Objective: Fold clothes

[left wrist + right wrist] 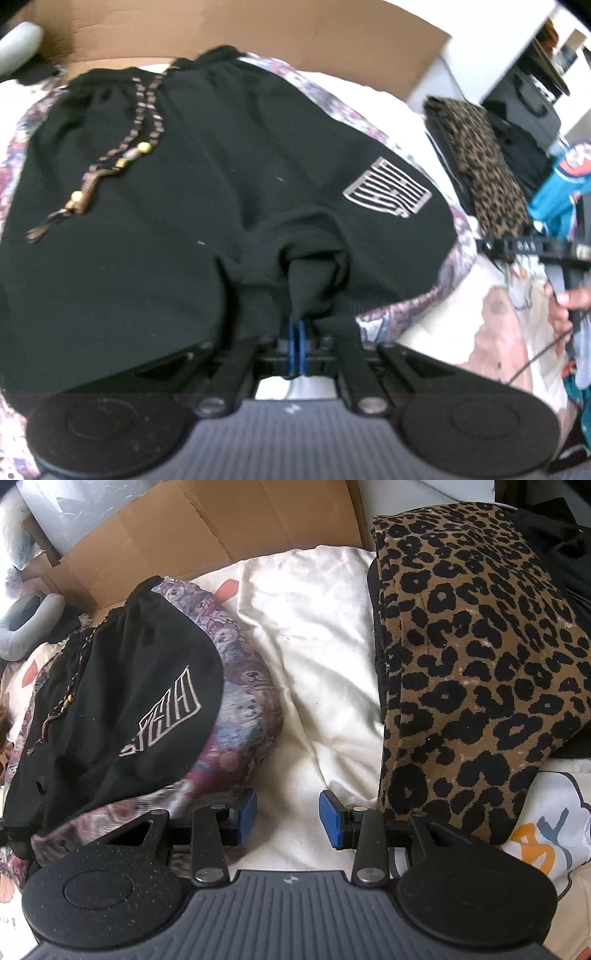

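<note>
Left gripper has its blue pads pinched tight on a bunched fold of the black shorts, which lie spread over a floral garment on the white bedding. Right gripper hangs half open, holding nothing, beside the leopard-print pile.

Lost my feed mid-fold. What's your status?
Left gripper shut on black shorts, hem bunched. Right gripper open, empty, over white sheet. Leopard-print pile beside it, not blocking.

Both wrist views look down closely, sharing black shorts.
</note>
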